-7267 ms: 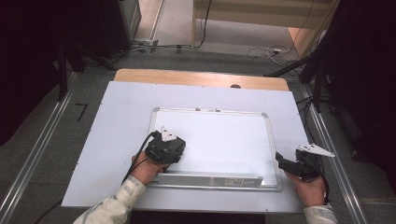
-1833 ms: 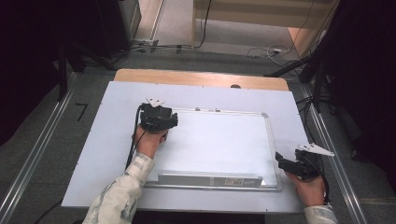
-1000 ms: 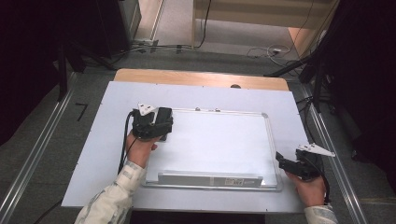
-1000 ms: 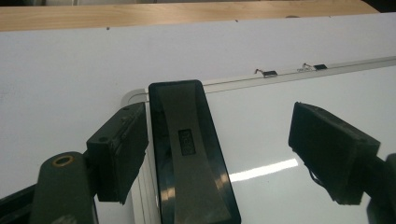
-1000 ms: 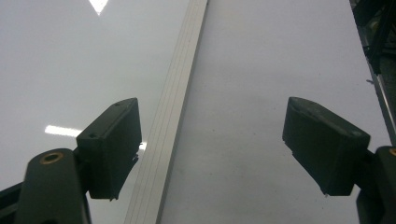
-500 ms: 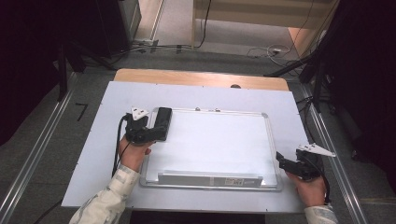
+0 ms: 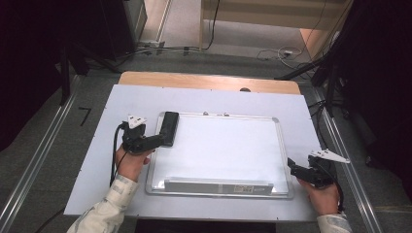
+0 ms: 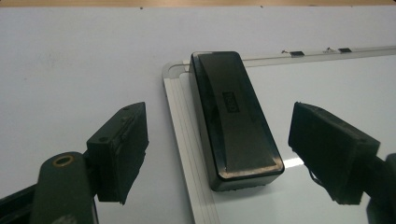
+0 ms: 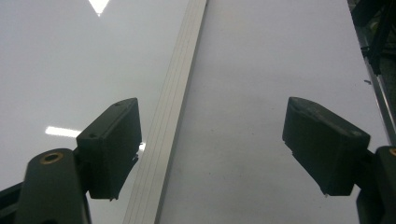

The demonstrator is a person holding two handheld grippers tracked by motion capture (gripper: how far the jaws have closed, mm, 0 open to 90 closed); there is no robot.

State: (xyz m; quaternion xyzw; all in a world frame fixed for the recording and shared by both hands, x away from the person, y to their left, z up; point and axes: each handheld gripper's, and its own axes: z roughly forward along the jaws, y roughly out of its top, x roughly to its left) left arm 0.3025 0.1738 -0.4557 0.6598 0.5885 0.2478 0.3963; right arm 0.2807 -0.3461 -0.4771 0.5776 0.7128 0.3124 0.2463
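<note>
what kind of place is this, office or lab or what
Probably a lab or recording setup, not an office: a whiteboard with a black eraser lies flat on a white table, with metal floor rails and loose cables around it.

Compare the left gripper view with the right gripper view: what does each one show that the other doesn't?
Left gripper view: a black eraser lying on the far-left corner of the whiteboard, just ahead of the open left gripper, whose jaws stand apart and clear of it; two small clips on the board's top edge.

Right gripper view: the board's right frame edge running between the open jaws of the right gripper, nothing between them; dark cables at the upper right.

Both: open black jaws, glossy whiteboard, white table cover.
</note>
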